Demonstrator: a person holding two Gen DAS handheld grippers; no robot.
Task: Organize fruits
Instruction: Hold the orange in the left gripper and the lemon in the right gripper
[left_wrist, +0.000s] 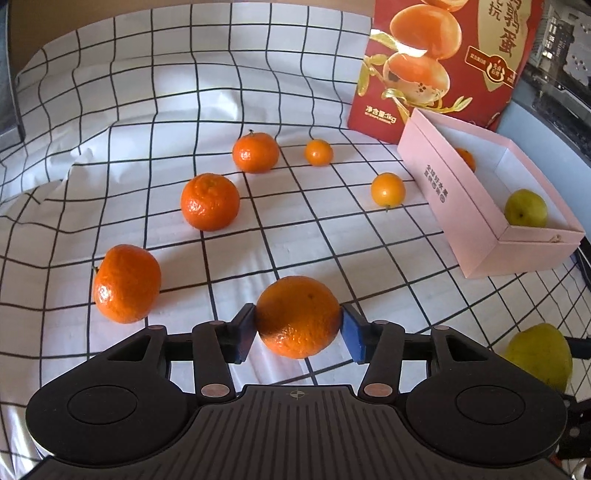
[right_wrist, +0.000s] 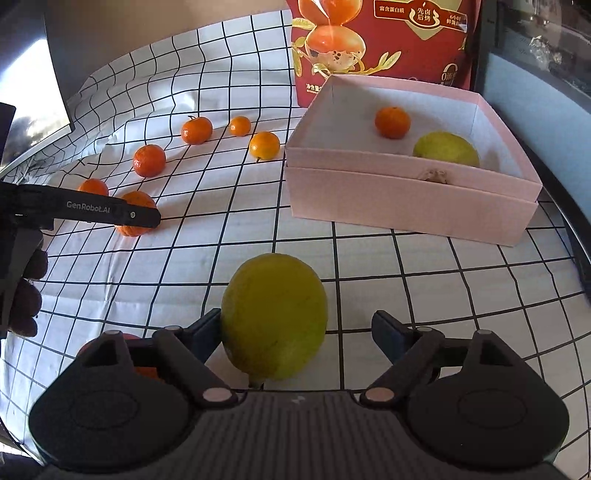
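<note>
My left gripper (left_wrist: 298, 326) is shut on a mandarin (left_wrist: 298, 315), both blue pads against its sides. My right gripper (right_wrist: 295, 338) is open around a yellow-green lemon (right_wrist: 274, 315) on the cloth; the left pad touches it, the right pad stands apart. The same lemon shows at the right edge of the left wrist view (left_wrist: 539, 354). A pink box (right_wrist: 406, 192) holds a small mandarin (right_wrist: 392, 122) and a second lemon (right_wrist: 445, 149). Several more mandarins lie loose on the cloth, such as one in the left wrist view (left_wrist: 209, 201).
A white cloth with a black grid (left_wrist: 295, 229) covers the table. A tall red snack package (left_wrist: 436, 62) stands behind the pink box. The left gripper's black body (right_wrist: 92, 212) shows at the left of the right wrist view.
</note>
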